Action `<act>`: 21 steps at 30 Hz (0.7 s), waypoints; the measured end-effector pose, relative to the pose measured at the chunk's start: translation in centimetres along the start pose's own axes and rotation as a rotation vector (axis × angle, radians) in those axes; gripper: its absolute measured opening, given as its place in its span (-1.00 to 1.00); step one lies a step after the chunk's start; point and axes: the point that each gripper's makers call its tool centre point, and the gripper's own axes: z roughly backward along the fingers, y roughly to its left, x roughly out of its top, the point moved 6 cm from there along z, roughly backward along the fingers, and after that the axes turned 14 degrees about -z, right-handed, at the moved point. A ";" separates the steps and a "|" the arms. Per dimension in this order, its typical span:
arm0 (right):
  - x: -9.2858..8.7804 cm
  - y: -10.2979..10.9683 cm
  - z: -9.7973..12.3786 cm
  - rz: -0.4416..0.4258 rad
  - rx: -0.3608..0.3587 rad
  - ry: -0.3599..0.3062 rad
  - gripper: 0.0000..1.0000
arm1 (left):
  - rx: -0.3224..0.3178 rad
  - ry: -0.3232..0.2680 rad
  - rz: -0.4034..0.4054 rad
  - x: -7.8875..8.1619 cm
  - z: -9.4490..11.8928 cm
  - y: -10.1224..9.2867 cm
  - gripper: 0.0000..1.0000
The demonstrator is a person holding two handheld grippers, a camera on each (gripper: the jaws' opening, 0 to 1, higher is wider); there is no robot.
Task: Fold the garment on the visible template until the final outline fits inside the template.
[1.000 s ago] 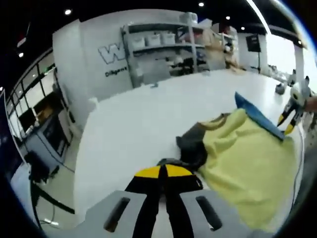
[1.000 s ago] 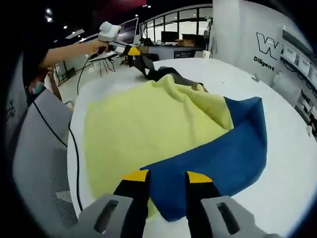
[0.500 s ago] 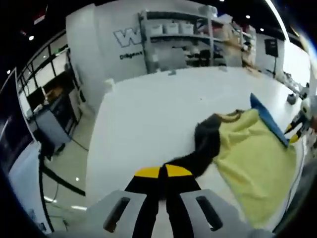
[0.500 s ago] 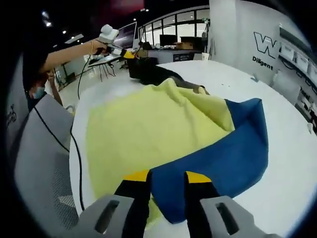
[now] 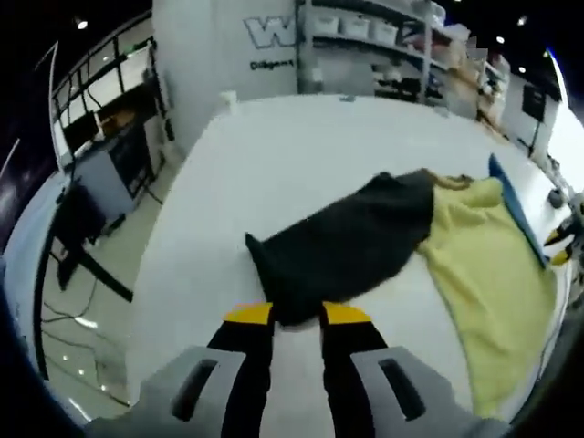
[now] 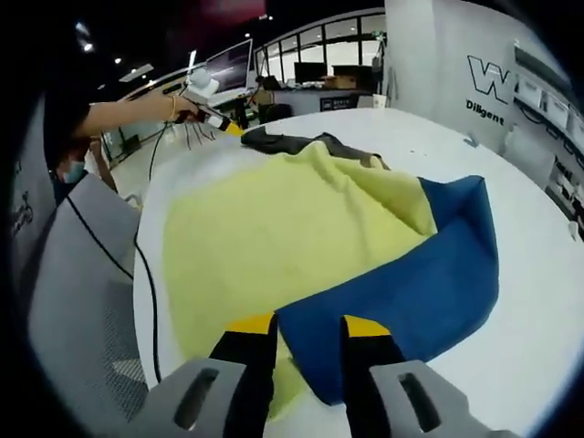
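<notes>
A garment lies on the white table: a yellow body, a blue part turned over it, and a dark sleeve-like part stretched flat away from the yellow. My left gripper stands open, its jaws either side of the dark part's end. In the right gripper view, a person's hand holds the left gripper at the far side. My right gripper has its jaws apart, with the blue corner lying between them. It shows at the edge of the left gripper view.
The table's edge drops to the floor on the left. Shelves with bins and a lettered wall stand behind. A grey chair and a cable sit beside the table, desks with monitors further off.
My left gripper has drawn the dark part out from the yellow body, then opened; the dark part now lies spread flat. The right gripper has hardly moved.
</notes>
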 end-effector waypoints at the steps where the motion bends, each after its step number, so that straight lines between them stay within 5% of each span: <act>1: -0.1 0.0 0.0 0.002 0.001 0.001 -0.56 | -0.015 -0.023 -0.010 0.4 -0.2 -0.3 -0.63; 4: -0.3 0.3 -0.2 0.008 0.007 0.013 -0.55 | -0.052 -0.038 -0.082 1.2 -0.5 -1.9 -0.51; 11: -1.3 1.2 -1.1 0.115 -0.005 0.088 -0.53 | -0.081 0.074 -0.364 1.1 -3.3 -3.5 -0.40; 15: -1.5 1.6 -1.6 0.116 0.006 0.091 -0.55 | -0.090 0.064 -0.308 1.9 -3.1 -4.3 -0.44; 21: -0.6 1.4 -1.5 0.195 -0.060 0.071 -0.69 | -0.081 0.060 -0.245 2.0 -4.0 -2.6 -0.70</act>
